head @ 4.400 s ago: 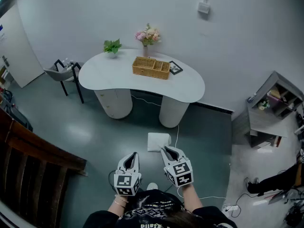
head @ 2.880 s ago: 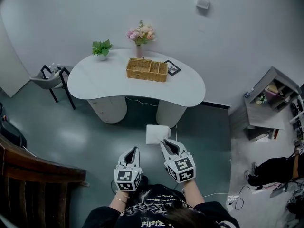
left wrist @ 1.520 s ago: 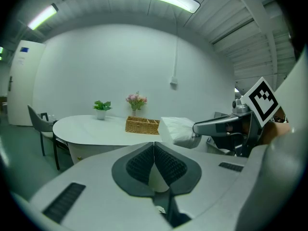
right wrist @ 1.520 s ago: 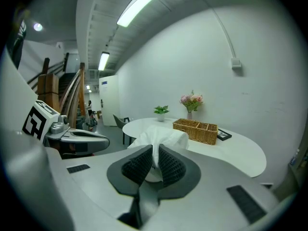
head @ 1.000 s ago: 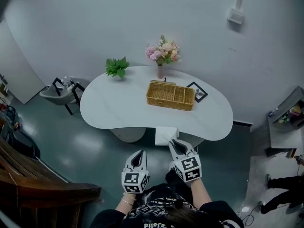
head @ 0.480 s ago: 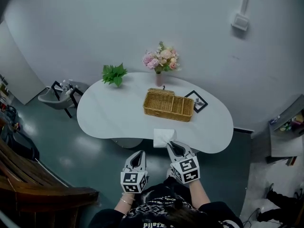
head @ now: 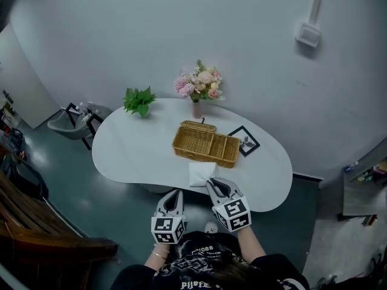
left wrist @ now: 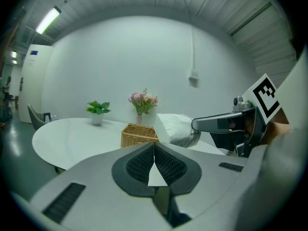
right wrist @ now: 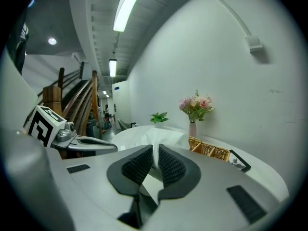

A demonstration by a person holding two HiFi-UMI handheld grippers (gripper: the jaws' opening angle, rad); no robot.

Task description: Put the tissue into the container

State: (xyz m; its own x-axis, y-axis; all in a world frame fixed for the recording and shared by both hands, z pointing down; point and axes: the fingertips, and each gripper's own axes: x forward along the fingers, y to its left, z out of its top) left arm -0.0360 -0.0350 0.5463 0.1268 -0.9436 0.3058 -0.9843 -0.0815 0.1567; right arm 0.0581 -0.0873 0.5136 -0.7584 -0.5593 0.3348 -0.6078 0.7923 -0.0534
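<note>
Tissue is pinched in our right hand-held gripper, held over the near edge of the white counter, just on the near side of the wicker container. Our left hand-held gripper hangs beside it, jaws together on nothing.

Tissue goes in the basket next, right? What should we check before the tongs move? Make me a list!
1. Right tongs pinch the tissue: ok, jaws closed on it.
2. Left tongs out of the way: ok, shut and empty, beside the right ones.
3. Basket open on top: ok, no lid over its compartments.
4. Tissue above the basket: not ok, it hangs just short of the near rim.
5. Flowers and picture frame clear of the path: ok, both stand beyond the basket.
6. Tissue fits one compartment: cannot tell.
</note>
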